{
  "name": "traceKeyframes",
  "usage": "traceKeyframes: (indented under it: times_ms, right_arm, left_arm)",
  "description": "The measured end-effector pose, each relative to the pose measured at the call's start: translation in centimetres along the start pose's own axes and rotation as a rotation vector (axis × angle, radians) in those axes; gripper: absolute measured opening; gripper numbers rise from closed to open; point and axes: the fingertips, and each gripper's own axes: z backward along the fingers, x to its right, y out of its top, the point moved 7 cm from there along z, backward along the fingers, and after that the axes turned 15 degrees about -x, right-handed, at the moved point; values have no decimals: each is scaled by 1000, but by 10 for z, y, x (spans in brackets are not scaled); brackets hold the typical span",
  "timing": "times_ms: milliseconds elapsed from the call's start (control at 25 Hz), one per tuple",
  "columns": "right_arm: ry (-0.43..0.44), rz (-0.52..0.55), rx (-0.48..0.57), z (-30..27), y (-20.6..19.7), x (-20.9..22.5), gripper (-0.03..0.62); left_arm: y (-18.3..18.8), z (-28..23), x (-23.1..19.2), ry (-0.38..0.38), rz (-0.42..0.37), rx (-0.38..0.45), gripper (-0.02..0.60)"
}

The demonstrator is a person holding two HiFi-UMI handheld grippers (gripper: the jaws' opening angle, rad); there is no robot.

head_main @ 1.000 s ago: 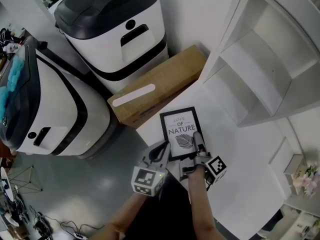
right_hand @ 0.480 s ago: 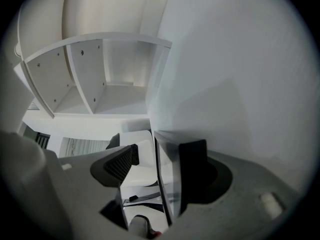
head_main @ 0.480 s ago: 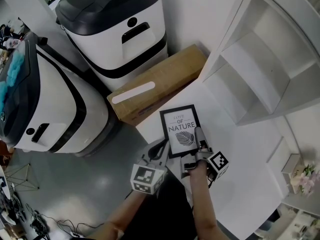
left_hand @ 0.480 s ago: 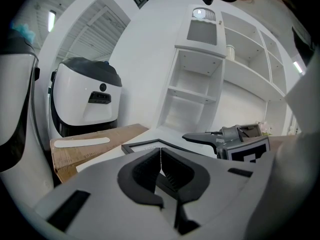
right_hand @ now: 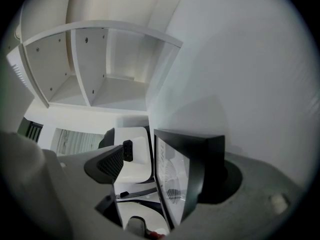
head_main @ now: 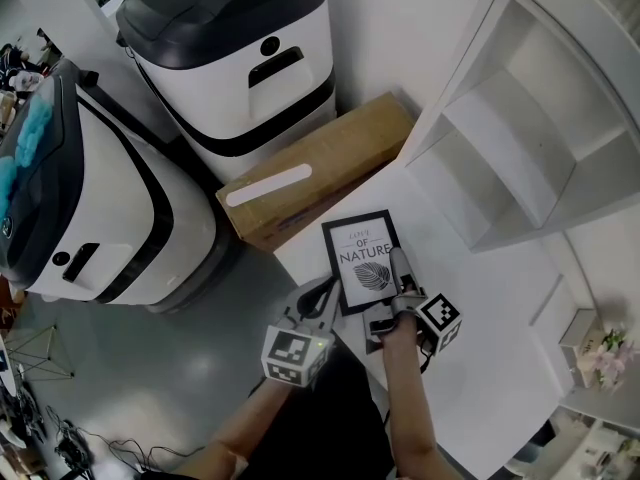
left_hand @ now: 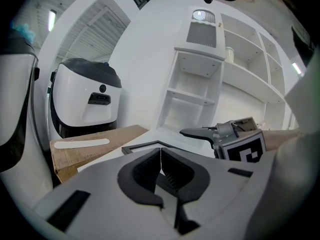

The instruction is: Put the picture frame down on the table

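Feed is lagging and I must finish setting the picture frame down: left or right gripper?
Right. The right gripper has its jaws on either side of the picture frame, one standing off the glass. The left gripper is shut on nothing, beside the frame's near corner.

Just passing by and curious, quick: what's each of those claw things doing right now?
Left gripper: closed, empty.
Right gripper: open, jaws apart around the picture frame, not clamping it.

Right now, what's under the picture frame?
The white table lies under the picture frame, near the table's corner. The right gripper straddles the frame's right edge, one jaw underneath it. Whether the frame's back touches the table is covered by the frame itself.
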Motion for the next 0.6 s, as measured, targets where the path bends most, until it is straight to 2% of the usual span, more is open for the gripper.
traceKeyframes:
  times_ms: [600]
  right_arm:
    - [-134, -12, -25, -3, -3, -5, 454]
  left_arm:
    - [6, 8, -3, -8, 7, 24, 12]
